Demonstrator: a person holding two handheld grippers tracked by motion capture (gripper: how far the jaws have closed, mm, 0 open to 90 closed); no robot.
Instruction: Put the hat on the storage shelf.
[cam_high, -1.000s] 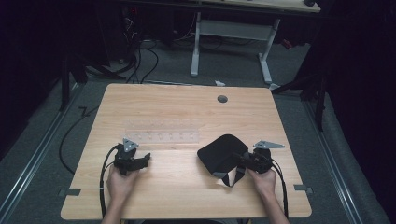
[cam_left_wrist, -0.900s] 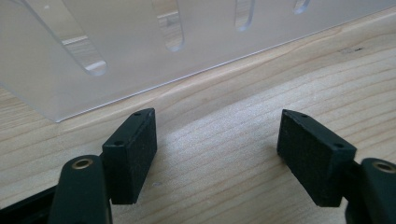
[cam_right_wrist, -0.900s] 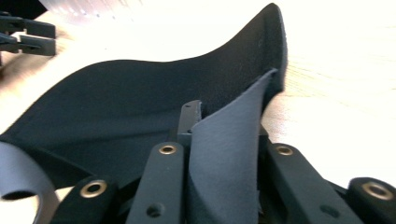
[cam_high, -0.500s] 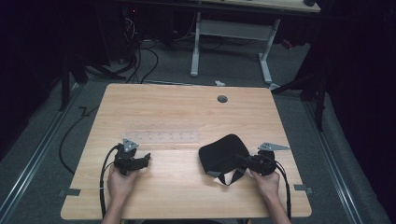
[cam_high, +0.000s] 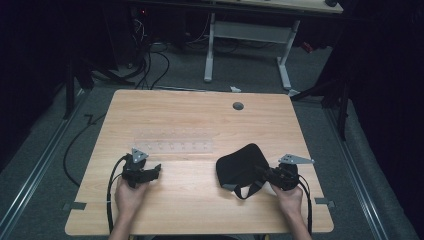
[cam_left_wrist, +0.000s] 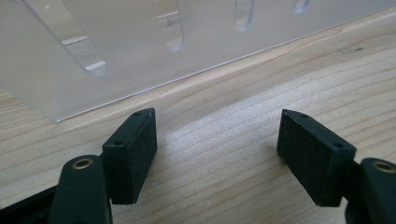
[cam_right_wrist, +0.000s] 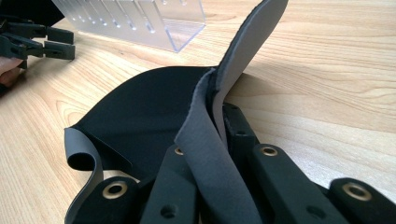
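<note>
Tabletop (cam_high: 200, 120): light wood, clear slotted rack (cam_high: 172, 146).
Left gripper (cam_left_wrist: 217, 154): jaws apart, empty.
Right gripper (cam_right_wrist: 219, 135): clamped on black fabric piece (cam_right_wrist: 140, 116).

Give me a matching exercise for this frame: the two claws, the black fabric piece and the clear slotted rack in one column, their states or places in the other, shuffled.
Things:
1. left claw
2. right claw
3. black fabric piece
4. clear slotted rack

States or places:
A. lies flat on the table, ungripped, ahead of the left hand
B. open, holding nothing
C. pinched at one edge, partly lifted
D. shut on a fold of material

Pairs: 1-B, 2-D, 3-C, 4-A
</note>
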